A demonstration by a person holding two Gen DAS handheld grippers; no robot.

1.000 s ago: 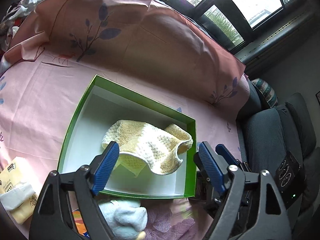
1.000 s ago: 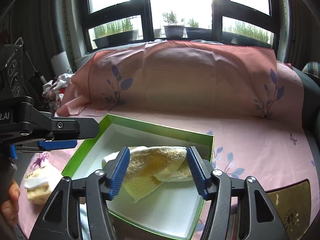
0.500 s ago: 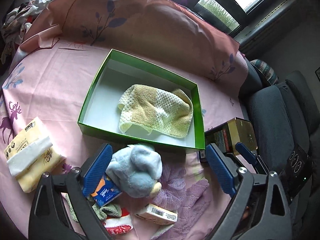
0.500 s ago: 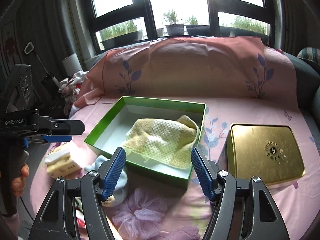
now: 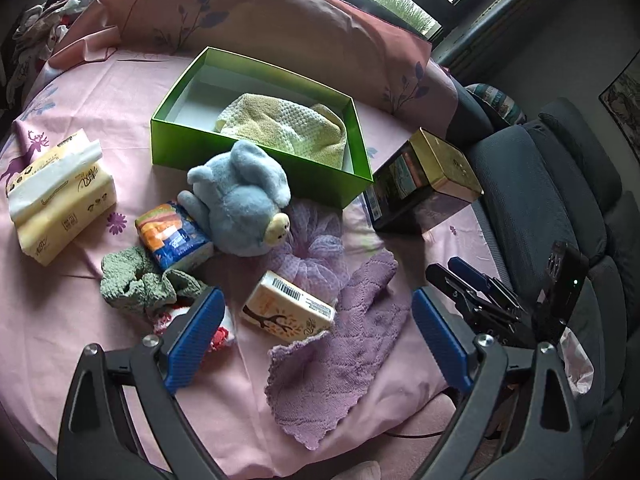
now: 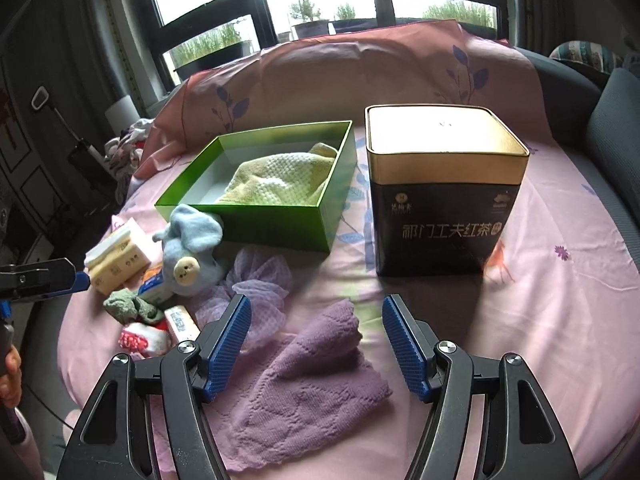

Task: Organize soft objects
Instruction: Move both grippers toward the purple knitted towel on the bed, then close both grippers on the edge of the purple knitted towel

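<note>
two hand-held grippers in view, both empty. left hand-held gripper (image 5: 314,332) has its jaws spread wide, nothing between the pads; it hangs over the near end of the clutter, a small tissue pack (image 5: 289,307) and the purple cloth (image 5: 340,356) showing in the gap. right hand-held gripper (image 6: 316,346) has its jaws moderately apart, also gripping nothing, hovering above the same purple cloth (image 6: 304,384). surface is a round worktop under a pink sheet (image 5: 120,92). green box (image 5: 256,168) sits toward the far side, open, with a yellow towel (image 5: 288,128) bunched inside at its right end. touching the box's near wall: a blue plush (image 5: 240,196), lying on its side. just beside the plush: an orange-blue tissue pack (image 5: 174,236), a green scrunchie (image 5: 140,284) and a lilac mesh puff (image 5: 316,244). a red-white item (image 6: 140,338) lies under the left blue pad, partly hidden; cannot tell what it is. large yellow tissue pack (image 5: 60,196) at the left, apart from the rest. dark tin with gold lid (image 6: 444,192) stands upright just right of the box. fingers (image 6: 10,376) of a person at the left edge of the right view.
</note>
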